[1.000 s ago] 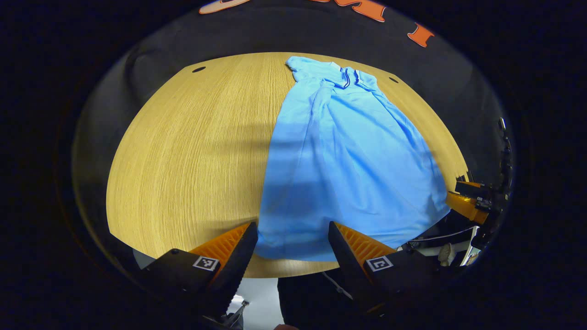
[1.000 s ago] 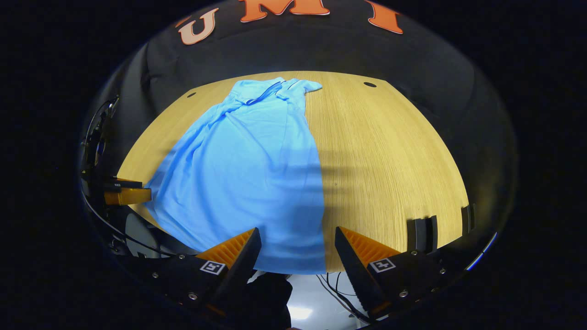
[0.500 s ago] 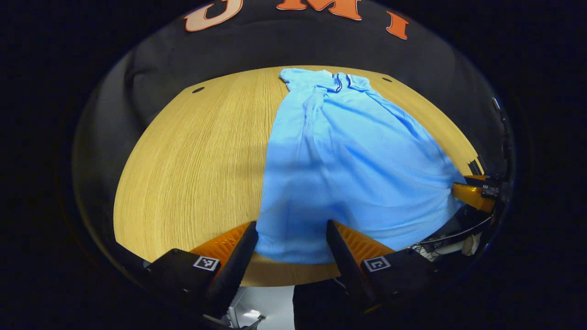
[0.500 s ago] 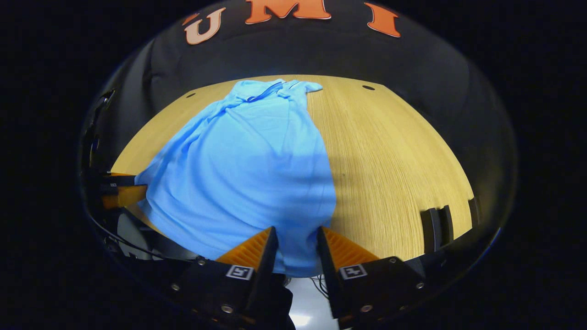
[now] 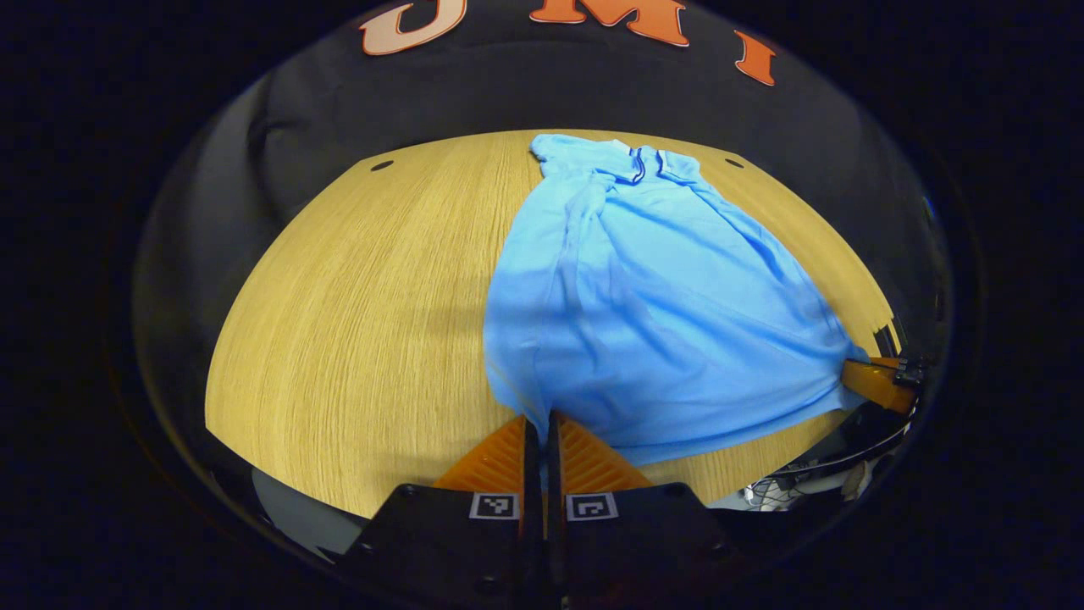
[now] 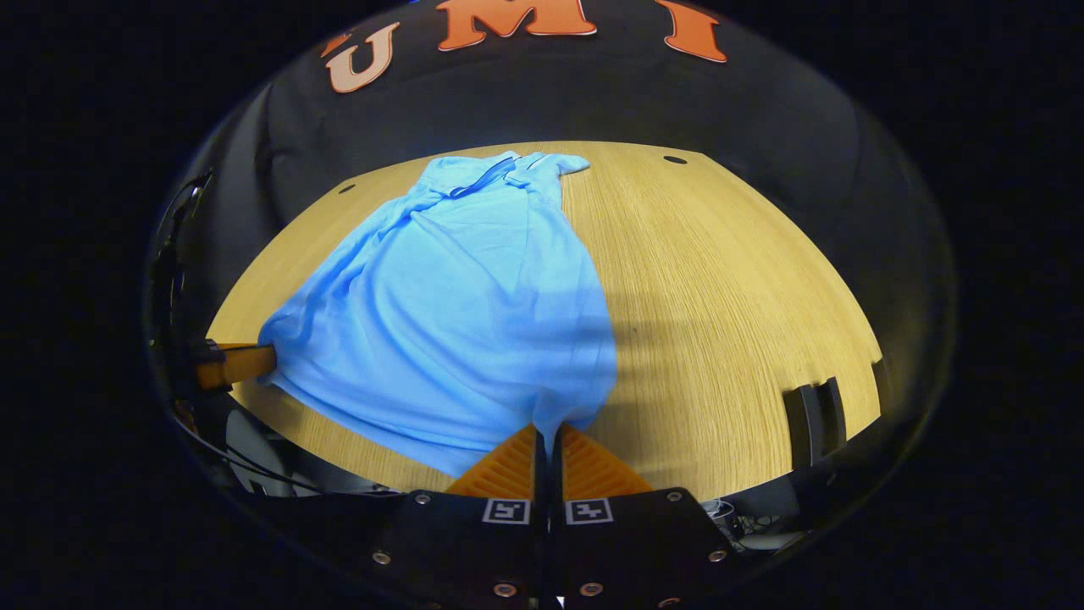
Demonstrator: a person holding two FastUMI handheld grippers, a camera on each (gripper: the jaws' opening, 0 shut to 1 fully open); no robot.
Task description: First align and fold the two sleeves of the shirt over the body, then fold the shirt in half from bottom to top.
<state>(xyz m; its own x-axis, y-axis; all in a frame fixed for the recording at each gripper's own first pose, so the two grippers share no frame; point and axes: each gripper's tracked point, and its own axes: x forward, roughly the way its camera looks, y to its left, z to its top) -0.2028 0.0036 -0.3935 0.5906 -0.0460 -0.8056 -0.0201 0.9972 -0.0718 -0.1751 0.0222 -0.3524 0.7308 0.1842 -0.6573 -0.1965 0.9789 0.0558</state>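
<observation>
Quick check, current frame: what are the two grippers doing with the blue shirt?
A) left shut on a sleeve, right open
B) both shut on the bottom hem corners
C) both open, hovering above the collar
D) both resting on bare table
B: the left gripper and right gripper each have their fingers closed on a bottom hem corner of the shirt; its collar lies at the far end of the table.

The shirt's (image 5: 660,305) hem corners vanish between the closed jaws. Its sleeves lie hidden within its folds. The dark holder (image 6: 813,411) at the surface's (image 6: 728,280) edge is too small to identify.
</observation>
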